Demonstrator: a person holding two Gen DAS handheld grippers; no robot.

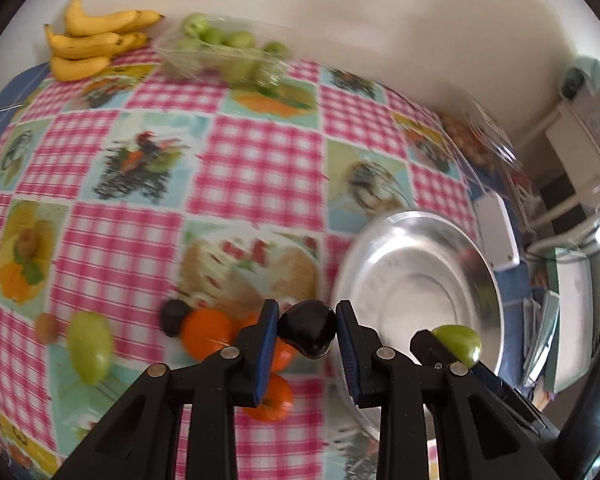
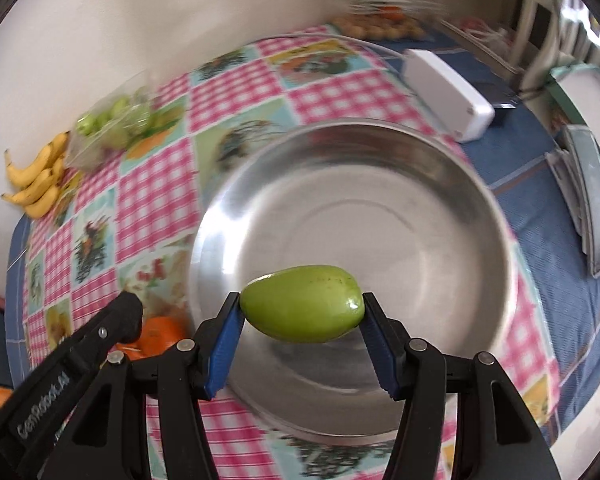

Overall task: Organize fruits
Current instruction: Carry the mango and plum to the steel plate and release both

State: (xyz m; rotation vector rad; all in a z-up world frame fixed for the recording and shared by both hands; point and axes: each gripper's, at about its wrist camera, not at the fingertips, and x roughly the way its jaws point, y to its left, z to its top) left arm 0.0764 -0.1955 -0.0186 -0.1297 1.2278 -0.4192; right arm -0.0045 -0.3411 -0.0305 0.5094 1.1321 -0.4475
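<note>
My left gripper (image 1: 307,330) is shut on a dark purple plum (image 1: 308,330), held above the table just left of a steel bowl (image 1: 472,256). My right gripper (image 2: 302,312) is shut on a green mango (image 2: 302,308) and holds it over the bowl (image 2: 440,200), which holds nothing. The right gripper with the mango (image 1: 460,342) also shows in the left wrist view. Loose on the cloth lie oranges (image 1: 206,332), another dark plum (image 1: 174,316), a green mango (image 1: 90,344) and a small brown fruit (image 1: 46,326).
Bananas (image 1: 92,40) and a clear tray of green fruits (image 1: 224,52) sit at the far edge by the wall. A white box (image 2: 448,92) and a bag of small fruits (image 2: 380,26) lie beyond the bowl. The table edge drops off at right.
</note>
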